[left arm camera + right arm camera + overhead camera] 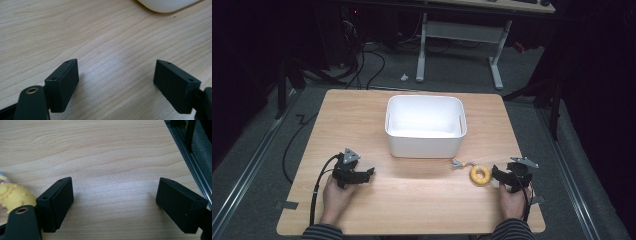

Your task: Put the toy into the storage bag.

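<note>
Yellow ring (480,174) beside right claw (503,176) (apart)

One wooden table (412,200). One white rectangular tub (425,125) sits on it, beyond the fingers of both grippers. One yellow ring toy (480,174) with a short multicoloured tail lies just beside the right gripper's (508,176) fingers, outside its gap. Two black grippers, the other being the left gripper (362,175), each with two jaws set wide apart. Two hands: the left hand (336,192) and right hand (511,200).
</note>
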Available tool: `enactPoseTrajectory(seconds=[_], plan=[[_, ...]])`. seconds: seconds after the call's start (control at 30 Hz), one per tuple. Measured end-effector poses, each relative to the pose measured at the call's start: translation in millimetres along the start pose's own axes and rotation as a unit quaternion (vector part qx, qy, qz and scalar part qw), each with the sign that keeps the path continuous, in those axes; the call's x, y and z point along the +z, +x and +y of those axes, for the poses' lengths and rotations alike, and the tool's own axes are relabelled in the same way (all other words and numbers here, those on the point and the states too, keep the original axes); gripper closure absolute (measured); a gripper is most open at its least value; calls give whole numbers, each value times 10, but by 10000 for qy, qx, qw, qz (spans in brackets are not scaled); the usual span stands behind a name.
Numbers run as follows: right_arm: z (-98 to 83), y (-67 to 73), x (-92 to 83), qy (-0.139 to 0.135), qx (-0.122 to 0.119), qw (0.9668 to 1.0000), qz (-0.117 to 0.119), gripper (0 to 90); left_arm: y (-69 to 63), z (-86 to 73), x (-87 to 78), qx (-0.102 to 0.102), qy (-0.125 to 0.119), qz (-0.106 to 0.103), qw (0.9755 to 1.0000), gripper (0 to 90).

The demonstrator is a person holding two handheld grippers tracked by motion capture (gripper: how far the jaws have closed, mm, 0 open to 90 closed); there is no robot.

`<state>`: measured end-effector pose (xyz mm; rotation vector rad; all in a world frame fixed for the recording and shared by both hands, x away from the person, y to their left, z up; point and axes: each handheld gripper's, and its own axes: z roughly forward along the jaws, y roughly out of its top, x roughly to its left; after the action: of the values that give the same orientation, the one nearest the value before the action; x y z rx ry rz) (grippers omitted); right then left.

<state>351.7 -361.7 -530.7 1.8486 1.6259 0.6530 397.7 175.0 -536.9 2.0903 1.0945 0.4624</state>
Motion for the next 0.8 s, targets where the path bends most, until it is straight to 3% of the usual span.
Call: enactPoseTrajectory(seconds=[0.43,0.47,0.8], plan=[[25,-26,-19,155,-148,9996,177,164,0,0,0,-1,1,0,10000,206],[36,-18,-38,189,-115,9996,161,245,0,0,0,-1,0,1,10000,206],[13,-77,-113,187,24,9993,331,365,0,0,0,-1,1,-1,10000,206]])
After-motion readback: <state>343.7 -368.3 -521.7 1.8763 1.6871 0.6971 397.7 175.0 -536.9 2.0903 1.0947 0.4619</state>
